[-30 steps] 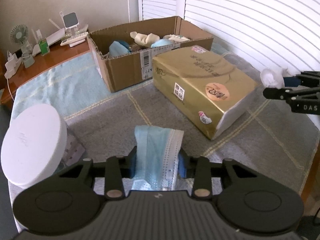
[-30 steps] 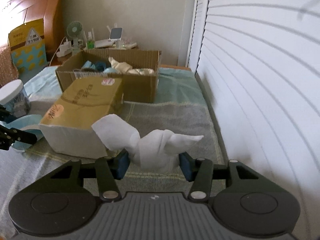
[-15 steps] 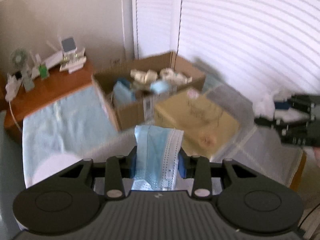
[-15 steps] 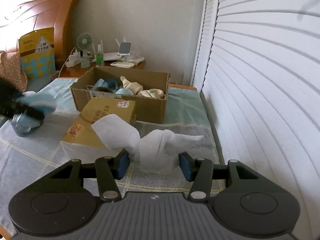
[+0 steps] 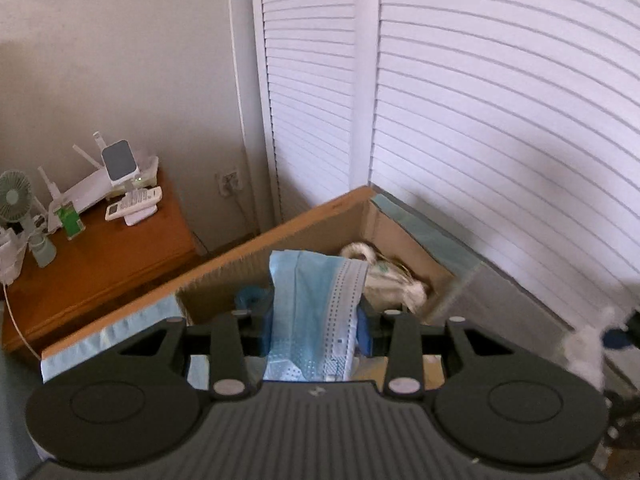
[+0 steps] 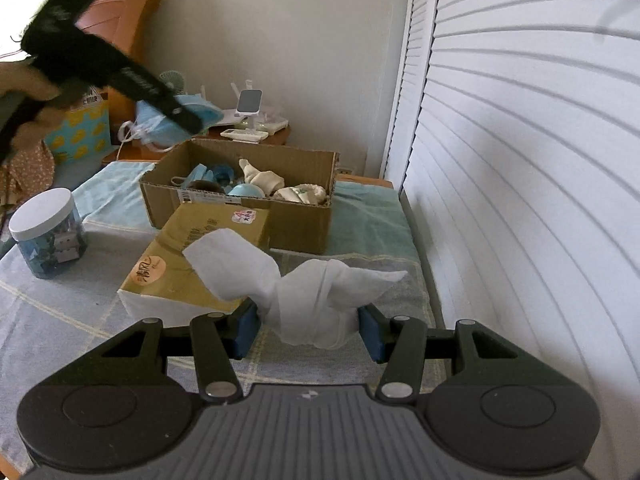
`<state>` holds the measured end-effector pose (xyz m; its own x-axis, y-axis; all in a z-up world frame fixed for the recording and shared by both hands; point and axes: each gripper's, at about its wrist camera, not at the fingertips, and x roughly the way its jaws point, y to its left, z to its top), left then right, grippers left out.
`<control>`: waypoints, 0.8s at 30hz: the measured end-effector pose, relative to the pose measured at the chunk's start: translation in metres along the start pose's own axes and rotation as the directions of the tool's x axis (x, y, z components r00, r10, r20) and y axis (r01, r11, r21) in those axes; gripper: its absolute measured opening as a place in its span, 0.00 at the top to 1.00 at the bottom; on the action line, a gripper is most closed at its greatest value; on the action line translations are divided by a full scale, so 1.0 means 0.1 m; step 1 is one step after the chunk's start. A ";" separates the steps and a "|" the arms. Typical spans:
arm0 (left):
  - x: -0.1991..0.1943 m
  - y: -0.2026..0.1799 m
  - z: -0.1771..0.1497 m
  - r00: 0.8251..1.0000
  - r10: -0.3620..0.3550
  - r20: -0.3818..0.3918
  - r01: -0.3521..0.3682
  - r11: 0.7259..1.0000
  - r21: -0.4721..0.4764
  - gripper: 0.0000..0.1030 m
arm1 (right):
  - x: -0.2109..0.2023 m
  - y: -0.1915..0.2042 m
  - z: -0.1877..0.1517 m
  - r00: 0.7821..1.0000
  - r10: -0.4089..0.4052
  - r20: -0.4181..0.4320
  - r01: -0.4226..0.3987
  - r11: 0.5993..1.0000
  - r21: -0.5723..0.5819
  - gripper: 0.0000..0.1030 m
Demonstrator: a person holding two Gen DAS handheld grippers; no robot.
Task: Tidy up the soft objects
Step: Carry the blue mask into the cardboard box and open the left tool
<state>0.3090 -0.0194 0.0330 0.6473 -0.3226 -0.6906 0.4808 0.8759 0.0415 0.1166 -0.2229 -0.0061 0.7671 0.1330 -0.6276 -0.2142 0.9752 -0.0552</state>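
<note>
Since the earlier frame, the left gripper [image 5: 316,320] has been carried up and over toward the cardboard box [image 6: 240,200], so that the box's near wall is now seen directly beneath it, while the right gripper [image 6: 308,330] has barely been shifted. A folded blue face mask [image 5: 316,304] is pinched between the left pads, its free end raised above the box opening. A crumpled white tissue [image 6: 304,296] is clamped between the right pads, held in front of the box and just above the gold tissue pack [image 6: 192,256] that lies against the box's front wall.

Some sorting appears to be done already: blue masks [image 6: 204,178] and rolled cream socks [image 6: 264,180] are piled inside the box. Two items are judged to be left, the mask, which is nearly in place for release, and the tissue, which is yet to be brought across. A white-lidded jar [image 6: 48,232] is left standing well to the left of the box.

Much of the box interior is hidden behind the mask in the left wrist view, and only one sock bundle [image 5: 388,280] can be made out there. From the right wrist view the left gripper is blurred, and the hand [image 6: 28,84] on it is cut off by the frame edge. Whether the tissue belongs in the box cannot be told.
</note>
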 end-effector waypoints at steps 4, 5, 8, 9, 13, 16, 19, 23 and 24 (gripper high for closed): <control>0.26 0.07 0.10 1.000 0.010 -0.018 -0.011 1.000 -0.023 0.63 | 0.05 -0.05 0.00 1.000 -0.010 -0.008 0.010 1.000 0.007 0.44; 0.31 0.09 0.11 1.000 0.015 -0.019 -0.015 1.000 -0.027 0.63 | 0.05 -0.06 0.00 1.000 -0.011 -0.009 0.011 1.000 0.010 0.44; 0.44 0.12 0.12 0.999 0.029 -0.013 -0.030 0.999 -0.042 0.38 | 0.07 -0.09 0.00 1.000 -0.015 -0.012 0.015 1.000 0.014 0.44; 0.48 0.13 0.12 0.999 0.038 -0.013 -0.039 0.998 -0.047 0.28 | 0.07 -0.10 0.00 1.000 -0.015 -0.014 0.015 1.000 0.015 0.44; 0.47 0.15 0.06 0.998 0.066 0.001 -0.065 0.995 -0.074 0.10 | 0.09 -0.11 0.00 1.000 -0.017 -0.016 0.017 1.000 0.019 0.44; 0.36 0.16 0.00 0.996 0.088 0.000 -0.088 0.992 -0.085 0.06 | 0.09 -0.11 0.01 1.000 -0.019 -0.017 0.019 1.000 0.020 0.44; 0.17 0.15 -0.11 0.993 0.113 0.024 -0.111 0.990 -0.085 0.02 | 0.08 -0.11 0.02 1.000 -0.013 -0.015 0.014 1.000 0.026 0.44; -0.09 0.06 -0.32 0.991 0.130 0.035 -0.127 0.988 -0.093 0.01 | 0.09 -0.09 0.05 1.000 -0.007 -0.027 0.008 1.000 0.027 0.44; -0.15 0.02 -0.39 0.991 0.134 0.031 -0.130 0.987 -0.097 0.01 | 0.09 -0.08 0.07 0.999 -0.008 -0.031 0.009 1.000 0.027 0.44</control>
<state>0.2775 0.0015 0.0152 0.7240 -0.2135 -0.6559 0.3328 0.9410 0.0610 0.1293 -0.2281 -0.0062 0.7497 0.1196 -0.6509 -0.1907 0.9809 -0.0394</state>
